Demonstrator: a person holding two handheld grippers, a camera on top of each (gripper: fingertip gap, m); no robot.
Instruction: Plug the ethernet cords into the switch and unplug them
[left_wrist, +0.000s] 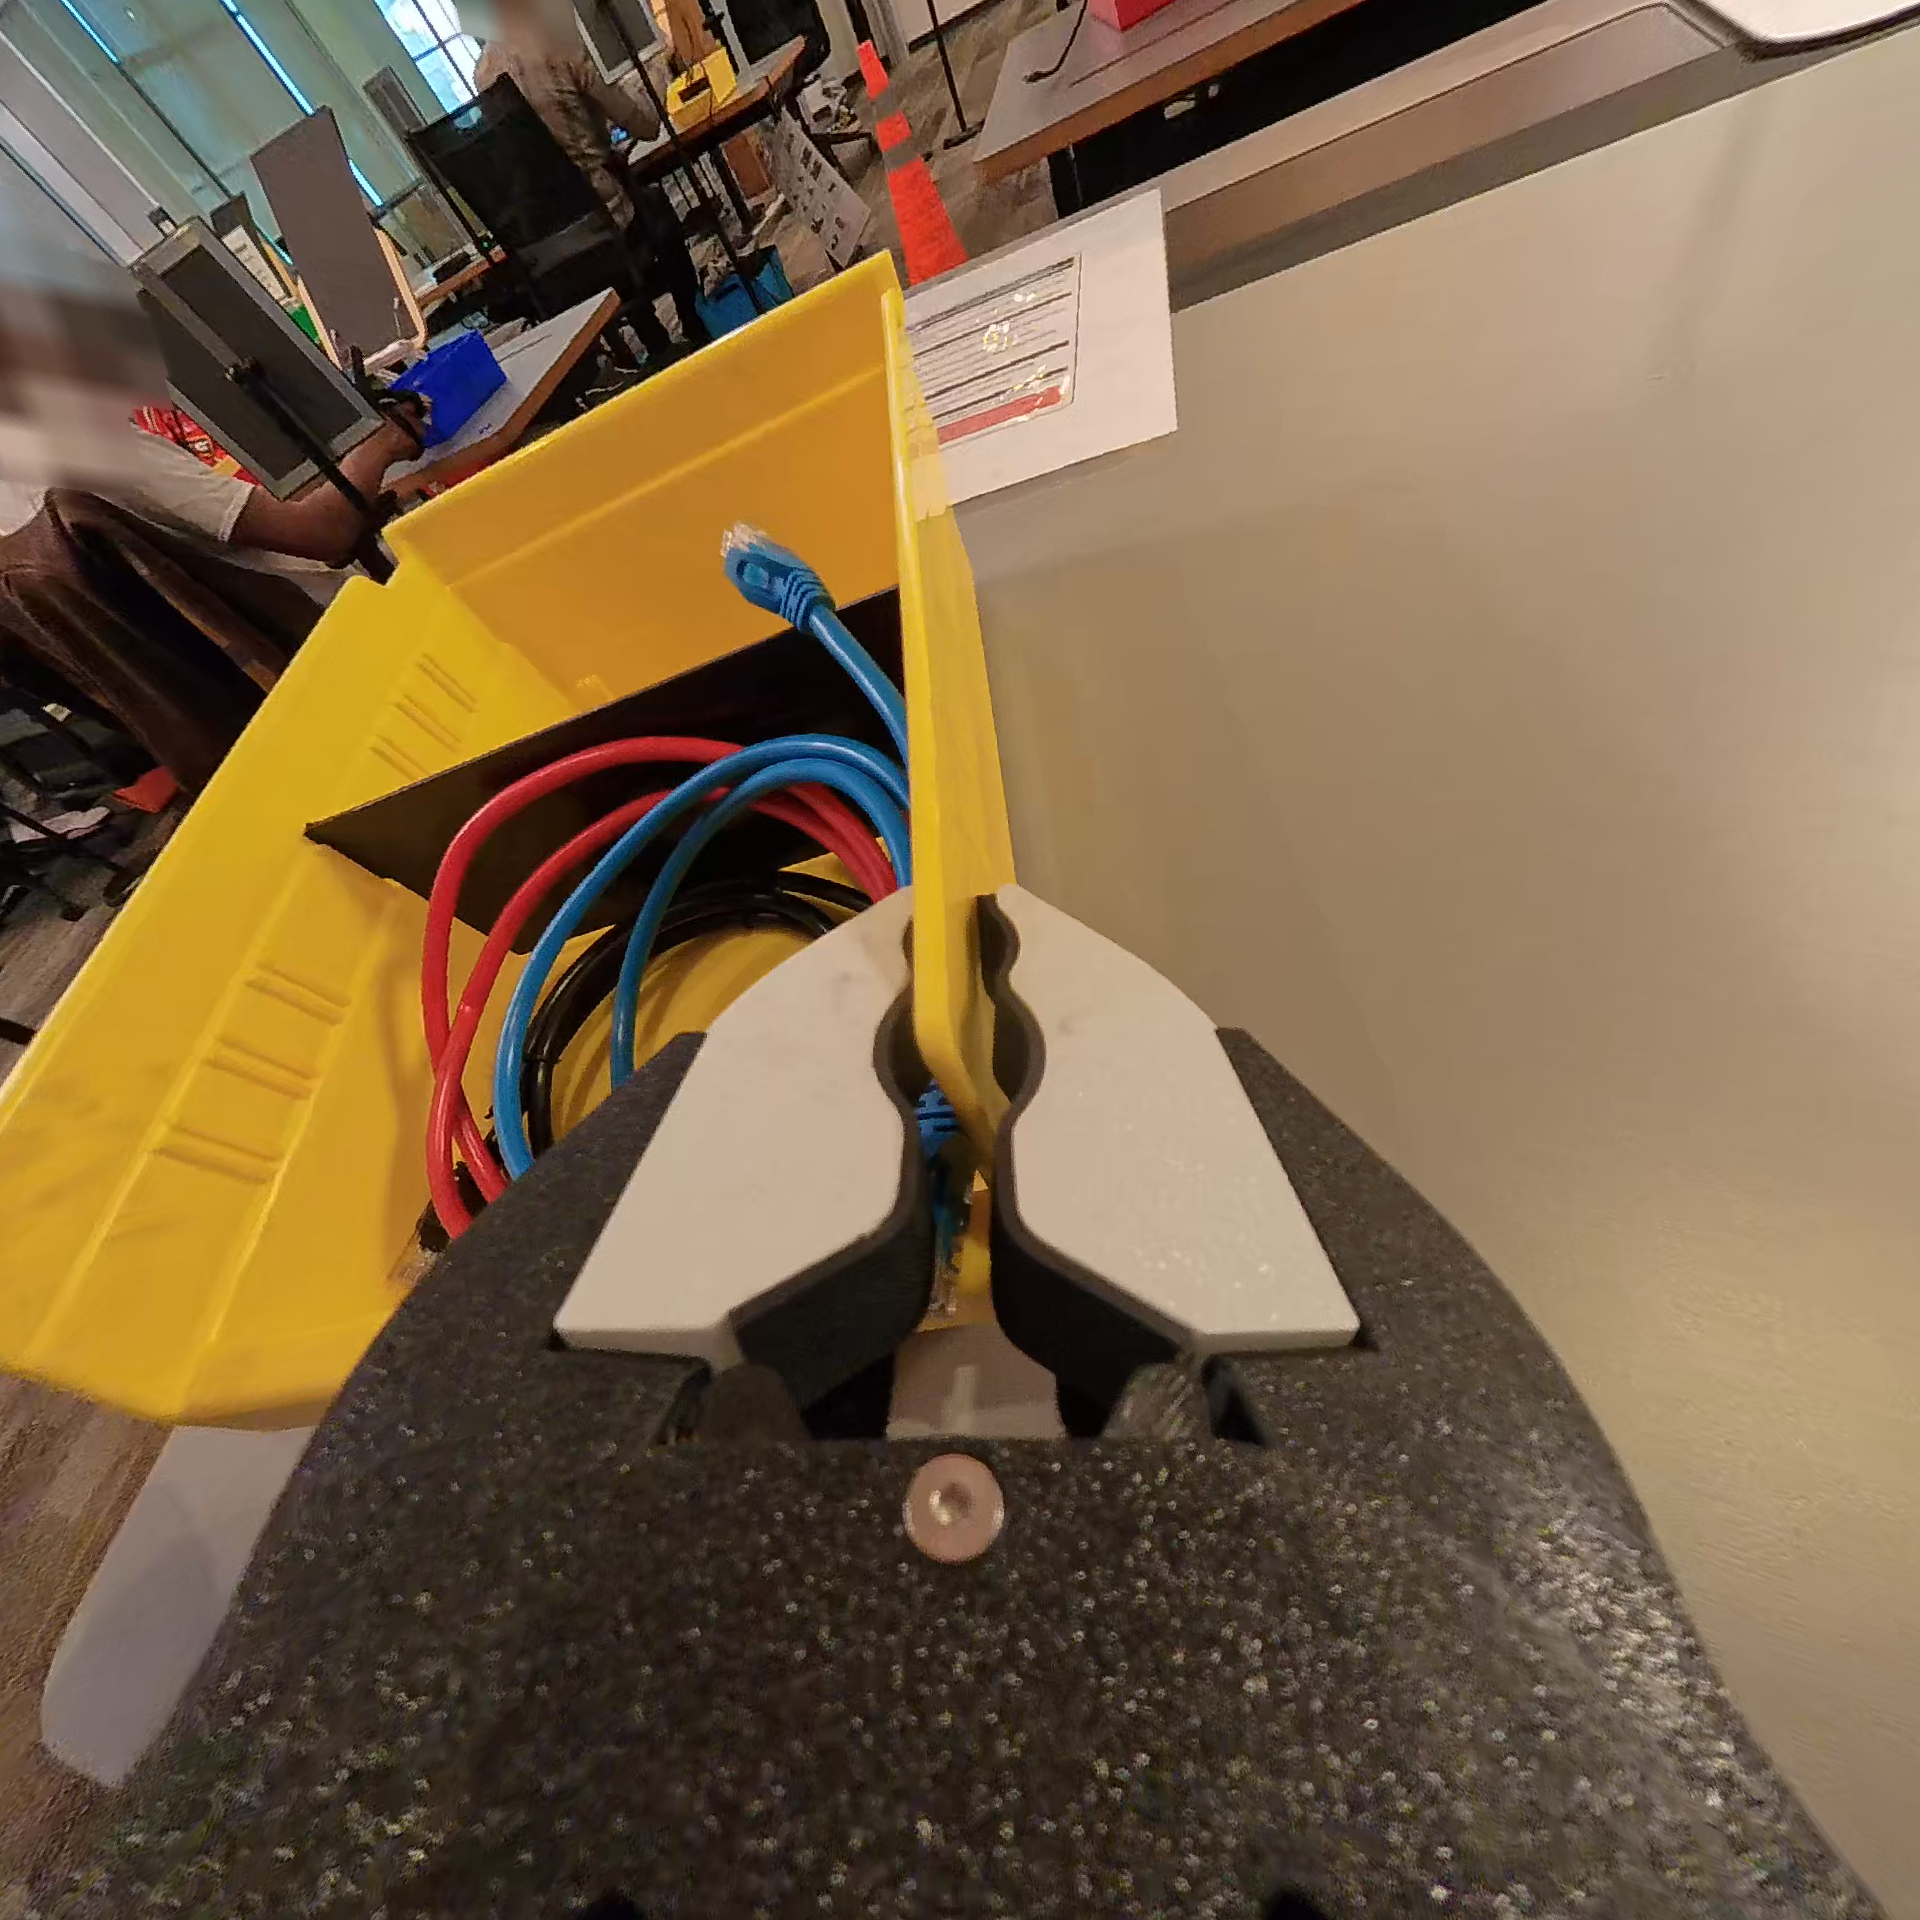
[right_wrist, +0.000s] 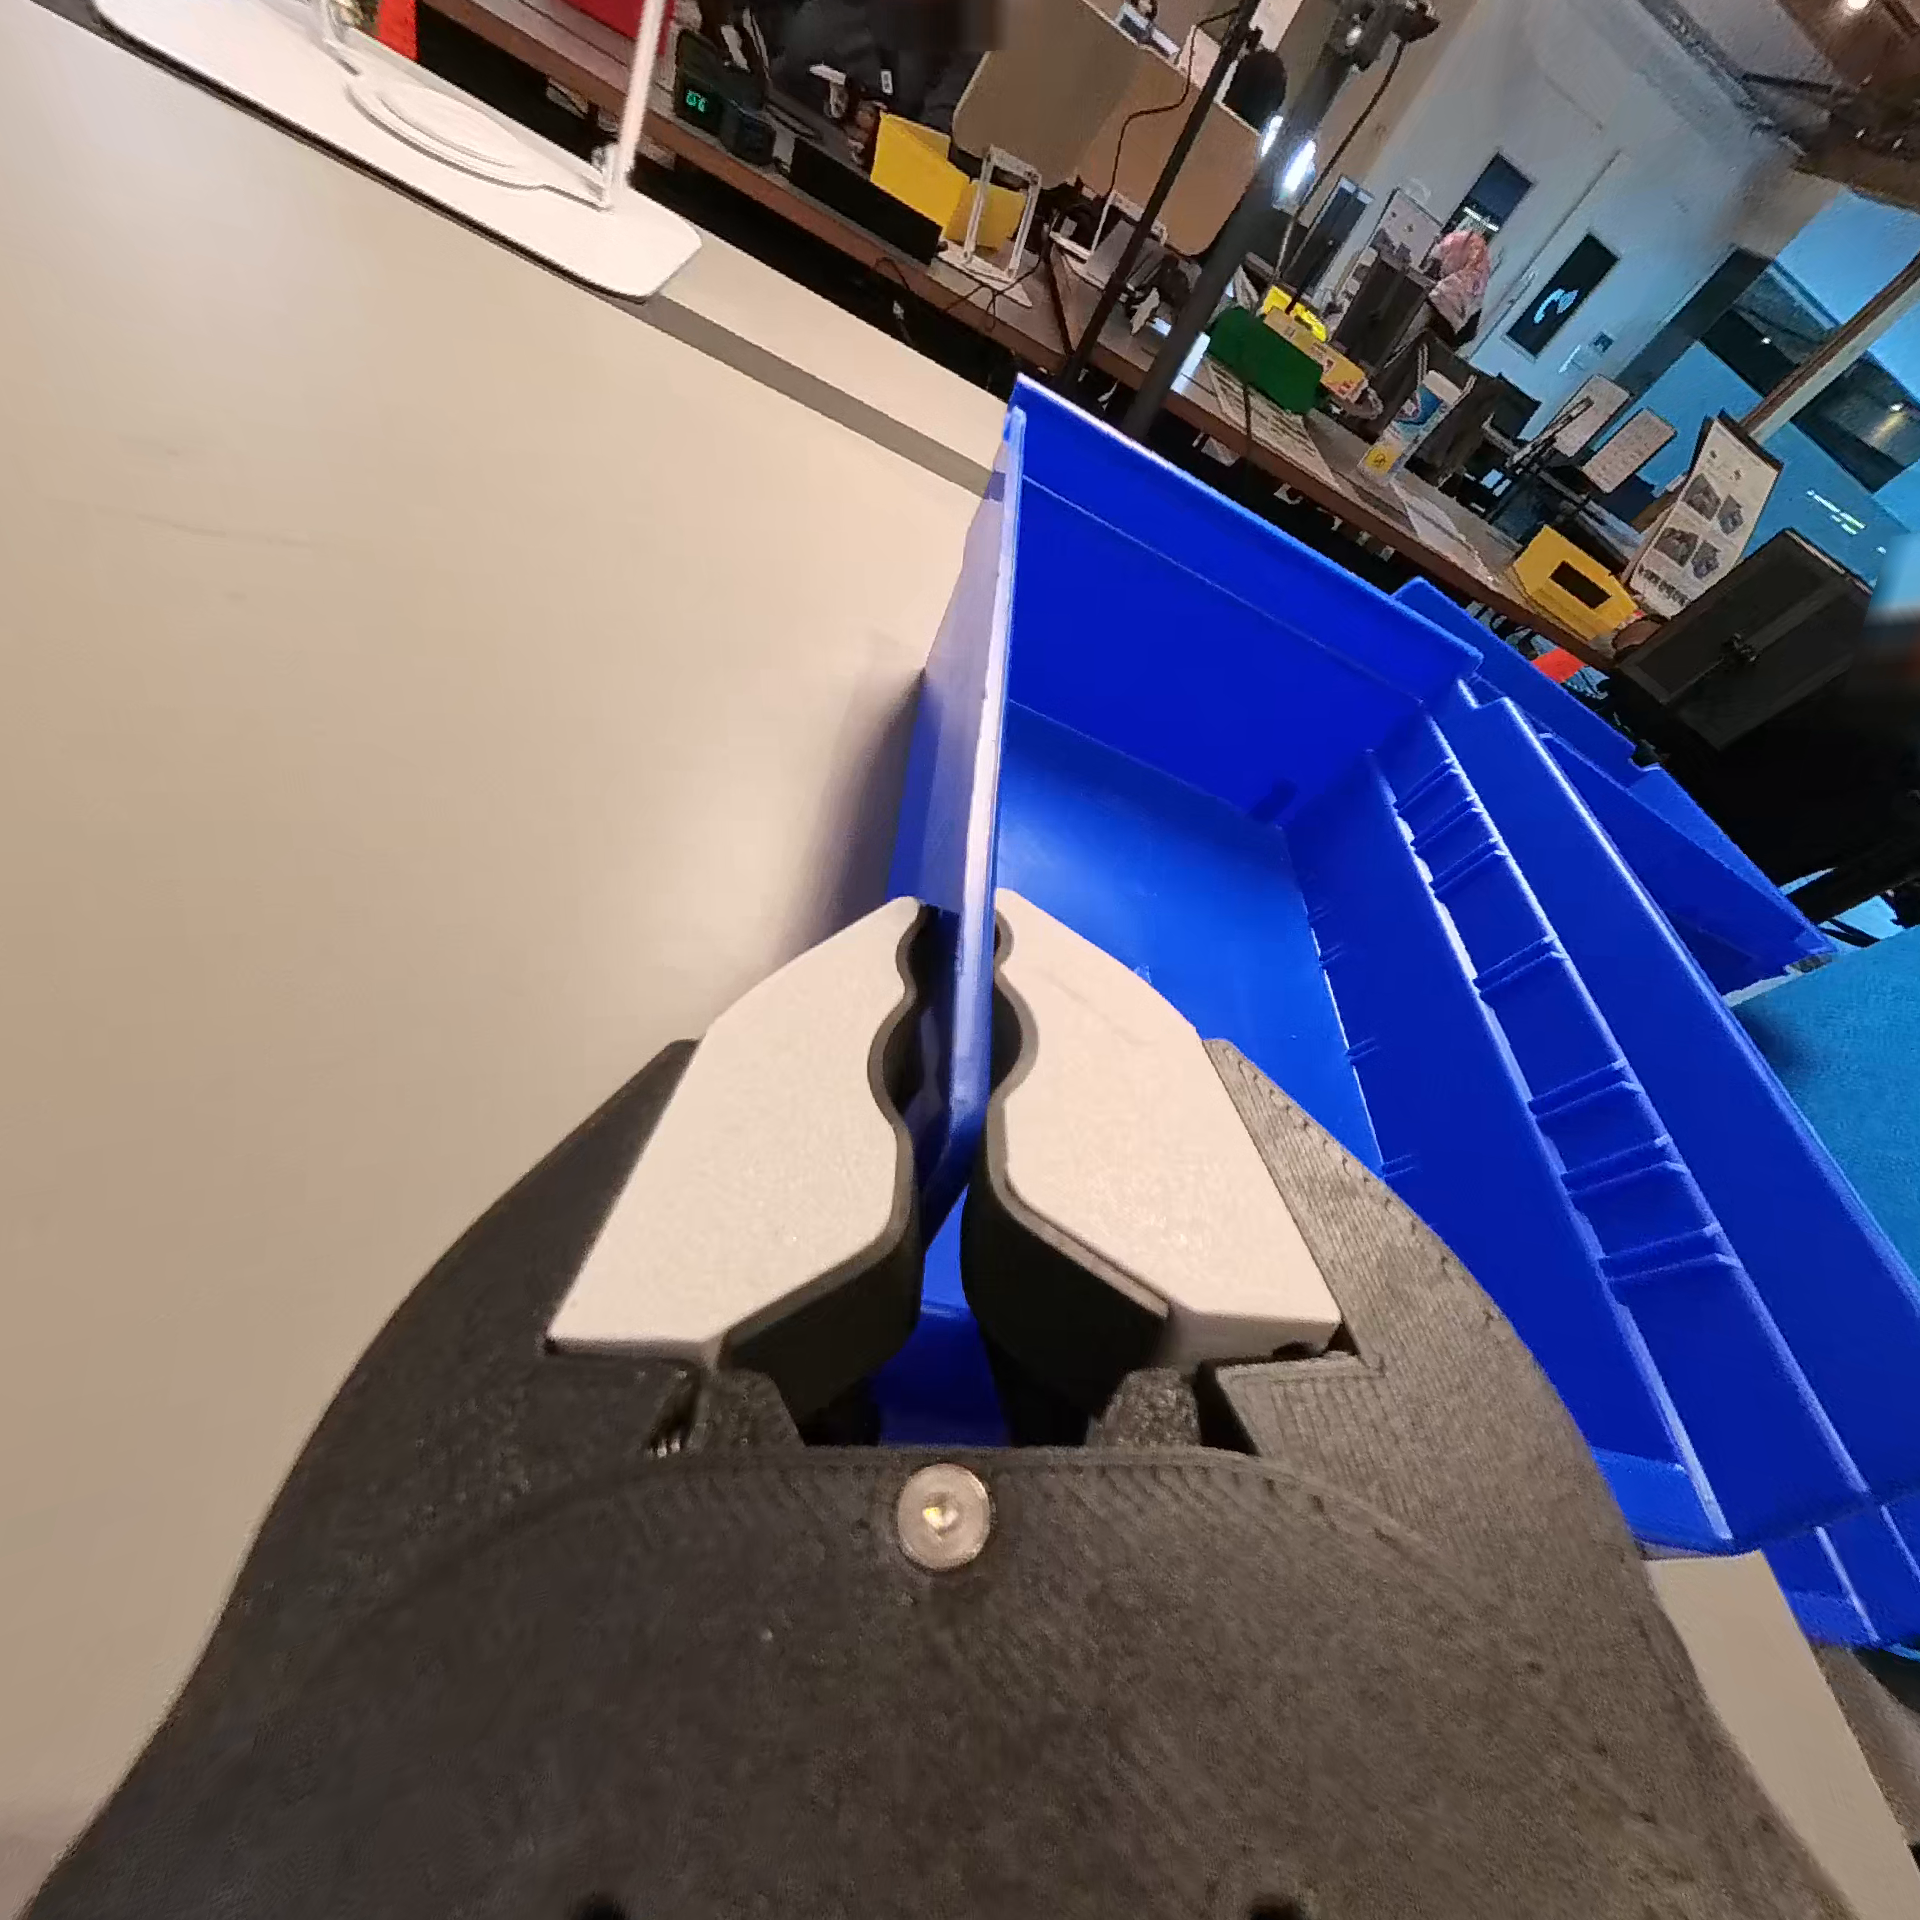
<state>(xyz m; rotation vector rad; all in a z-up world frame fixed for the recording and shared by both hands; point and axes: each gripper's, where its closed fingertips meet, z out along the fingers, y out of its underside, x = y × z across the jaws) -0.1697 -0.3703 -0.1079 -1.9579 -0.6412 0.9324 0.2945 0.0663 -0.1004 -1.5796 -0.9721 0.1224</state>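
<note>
Left gripper (left_wrist: 948, 914) clamps the yellow bin's (left_wrist: 260, 1039) side wall, tilted along it — red and blue ethernet cords (left_wrist: 665, 831) coil inside, just left of its fingers. Right gripper (right_wrist: 961, 914) pinches the blue bin's (right_wrist: 1195, 644) wall; bench (right_wrist: 416, 623) to its left.

My left claw (left_wrist: 948, 914) has pale grey fingers on a speckled black body and bites a yellow bin (left_wrist: 260, 1039). Inside coil a red cord (left_wrist: 447, 935), a blue cord (left_wrist: 831, 644) and a black cable (left_wrist: 540, 1049). My right claw (right_wrist: 958, 914), equally grey and black, pinches a blue bin (right_wrist: 1195, 644). The table (right_wrist: 416, 623) is beige.
</note>
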